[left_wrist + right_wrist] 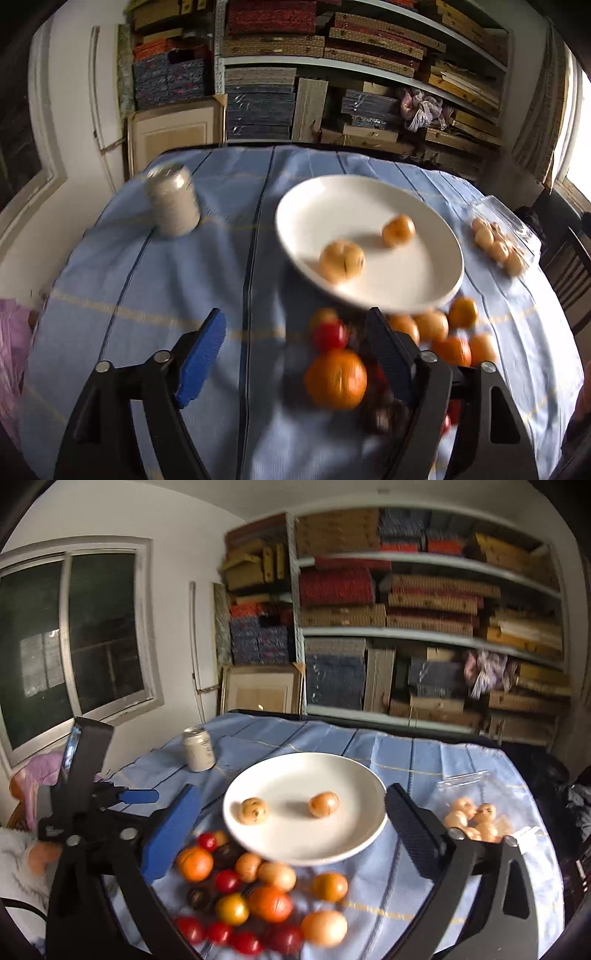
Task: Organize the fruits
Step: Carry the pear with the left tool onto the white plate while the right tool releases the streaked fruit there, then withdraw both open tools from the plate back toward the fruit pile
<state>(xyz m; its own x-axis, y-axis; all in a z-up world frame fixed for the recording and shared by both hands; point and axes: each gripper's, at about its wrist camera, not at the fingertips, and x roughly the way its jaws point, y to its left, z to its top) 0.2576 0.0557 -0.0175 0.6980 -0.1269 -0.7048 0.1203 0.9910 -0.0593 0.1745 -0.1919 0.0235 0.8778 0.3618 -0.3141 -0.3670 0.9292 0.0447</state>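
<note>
A white plate (436, 236) (354, 775) holds two tan fruits (341, 260) (253, 811). A pile of orange, red and dark fruits (258, 901) lies on the blue cloth in front of it. In the left wrist view a large orange fruit (335, 378) sits just inside the right finger. My left gripper (295, 354) is open and empty, low over the cloth at the pile's left edge; it also shows in the right wrist view (136, 797). My right gripper (291, 830) is open and empty, above the pile and the plate's near rim.
A pale drink can (173, 201) (199, 748) stands at the far left of the table. A clear bag with several tan fruits (496, 245) (472, 818) lies at the right. Shelves stacked with boxes (424, 609) fill the wall behind. A window (74, 642) is at left.
</note>
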